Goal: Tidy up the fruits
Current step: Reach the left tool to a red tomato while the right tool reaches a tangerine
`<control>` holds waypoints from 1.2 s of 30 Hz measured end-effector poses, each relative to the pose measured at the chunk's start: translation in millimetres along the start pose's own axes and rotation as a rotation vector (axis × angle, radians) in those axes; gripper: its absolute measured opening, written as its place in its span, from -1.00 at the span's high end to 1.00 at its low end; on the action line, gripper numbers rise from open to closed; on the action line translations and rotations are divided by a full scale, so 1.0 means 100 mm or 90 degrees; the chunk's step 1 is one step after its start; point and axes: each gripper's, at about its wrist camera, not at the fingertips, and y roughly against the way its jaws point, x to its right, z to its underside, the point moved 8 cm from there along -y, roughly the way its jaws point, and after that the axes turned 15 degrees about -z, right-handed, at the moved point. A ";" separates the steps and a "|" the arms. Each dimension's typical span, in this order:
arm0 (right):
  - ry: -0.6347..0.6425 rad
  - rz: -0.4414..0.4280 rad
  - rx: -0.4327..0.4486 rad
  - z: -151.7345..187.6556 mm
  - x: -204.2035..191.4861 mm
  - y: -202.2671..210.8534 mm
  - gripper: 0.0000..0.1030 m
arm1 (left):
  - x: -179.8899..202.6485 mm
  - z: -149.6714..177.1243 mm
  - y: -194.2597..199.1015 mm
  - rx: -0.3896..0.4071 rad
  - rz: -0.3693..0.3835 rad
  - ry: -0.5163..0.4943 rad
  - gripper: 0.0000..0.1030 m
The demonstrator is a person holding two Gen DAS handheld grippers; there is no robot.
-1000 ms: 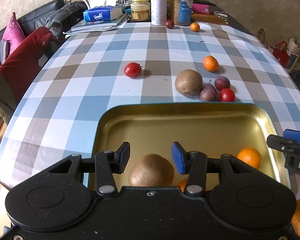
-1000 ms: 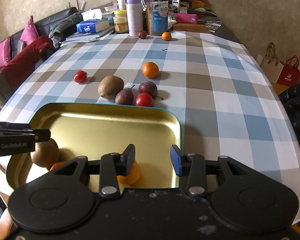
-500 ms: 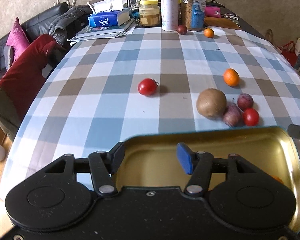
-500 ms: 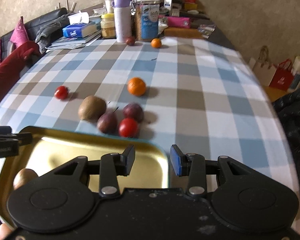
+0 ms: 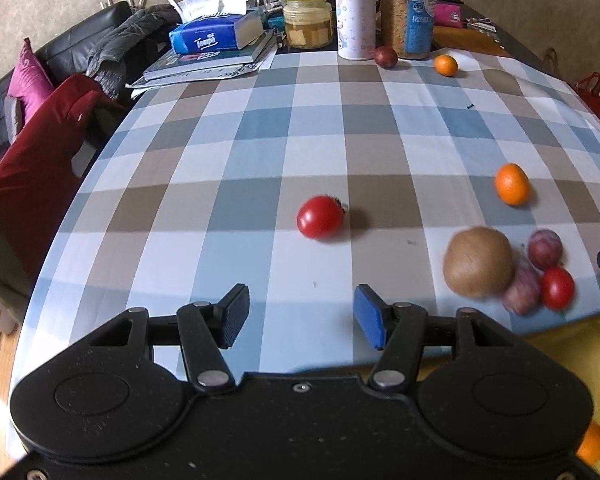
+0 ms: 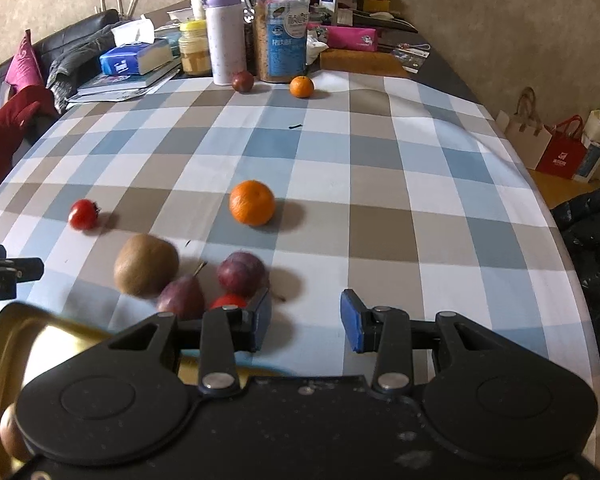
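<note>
Both tools we hold stand with jaws apart and nothing between them: our left tool (image 5: 300,316) and our right tool (image 6: 304,320), each over the checked bench (image 5: 284,128). Ahead of the left tool sits a red tomato (image 5: 320,217) by itself. Just past the right tool, a kiwi (image 6: 146,265), two purple plums (image 6: 241,274) and a small red fruit (image 6: 228,301) huddle close together, blurred, beside the rim of a gold tray (image 6: 24,320) at the near edge. An orange (image 6: 252,202) lies beyond them. Far back, a dark plum (image 6: 243,81) and a small orange (image 6: 301,86) rest before a tall jar (image 6: 285,30) and a flask (image 6: 225,36).
</note>
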 end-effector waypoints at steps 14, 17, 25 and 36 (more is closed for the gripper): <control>0.030 -0.018 -0.046 -0.26 0.14 -0.55 0.22 | 0.19 -0.21 -0.49 -0.017 0.015 -0.028 -0.23; 0.003 -0.039 -0.082 -0.26 0.17 -0.72 0.26 | 0.23 -0.20 -0.57 -0.028 0.015 -0.034 -0.23; -0.031 -0.046 -0.087 -0.40 0.22 -0.95 0.22 | 0.23 -0.28 -0.68 -0.005 -0.017 -0.033 -0.53; 0.017 -0.025 -0.090 -0.48 0.11 -1.06 0.20 | 0.05 -0.30 -0.94 -0.095 0.029 0.045 -1.00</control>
